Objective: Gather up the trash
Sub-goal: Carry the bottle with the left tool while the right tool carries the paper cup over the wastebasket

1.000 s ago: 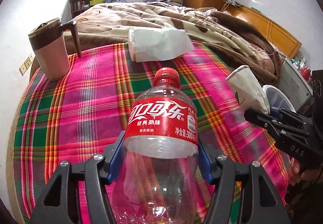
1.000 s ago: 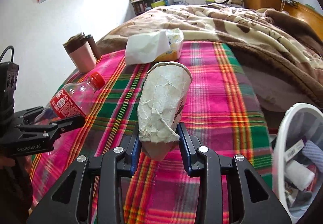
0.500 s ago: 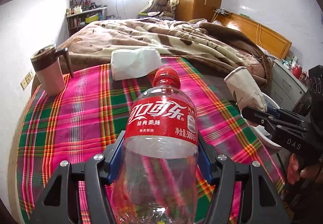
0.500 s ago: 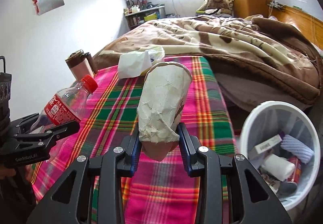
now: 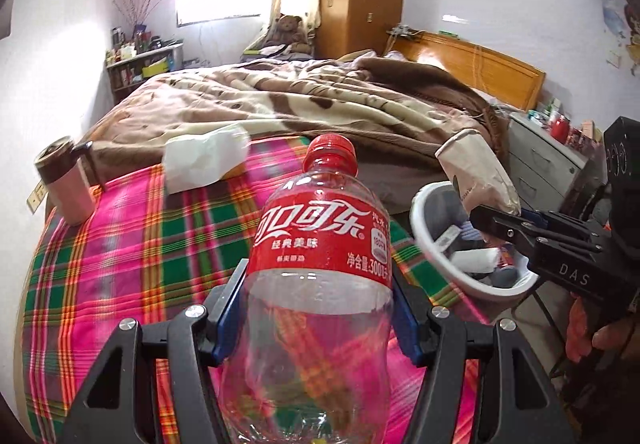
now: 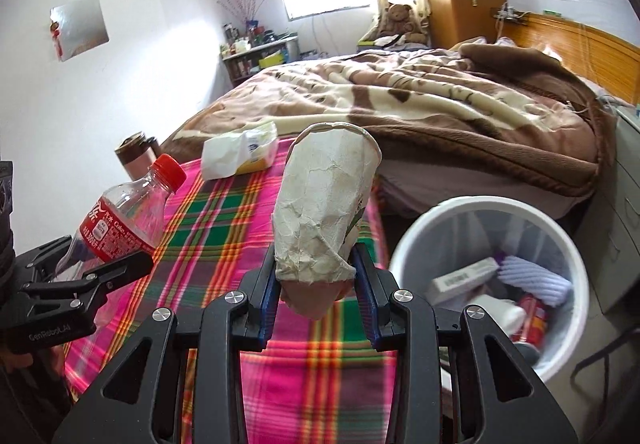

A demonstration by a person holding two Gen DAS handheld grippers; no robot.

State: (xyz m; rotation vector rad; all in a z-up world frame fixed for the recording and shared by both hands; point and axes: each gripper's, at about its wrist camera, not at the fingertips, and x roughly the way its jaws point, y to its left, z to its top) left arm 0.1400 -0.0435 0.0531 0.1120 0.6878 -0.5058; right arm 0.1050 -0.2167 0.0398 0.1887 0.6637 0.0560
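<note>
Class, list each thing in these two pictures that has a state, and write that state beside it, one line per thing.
Cola bottle: capped, empty, clamped upright in the left gripper.
Paper cup: crumpled, held in the right gripper.
Trash bin: open, partly filled.
Tissue pack: lying on the plaid blanket.
Brown mug: upright, lid flipped up.

The bin [image 6: 408, 244] sits lower right, beside the table [image 6: 224, 211]. Tissue pack [image 6: 240, 155] and mug [image 6: 134, 159] stand on the table's far edge, with the bed [image 6: 400, 99] behind.
</note>
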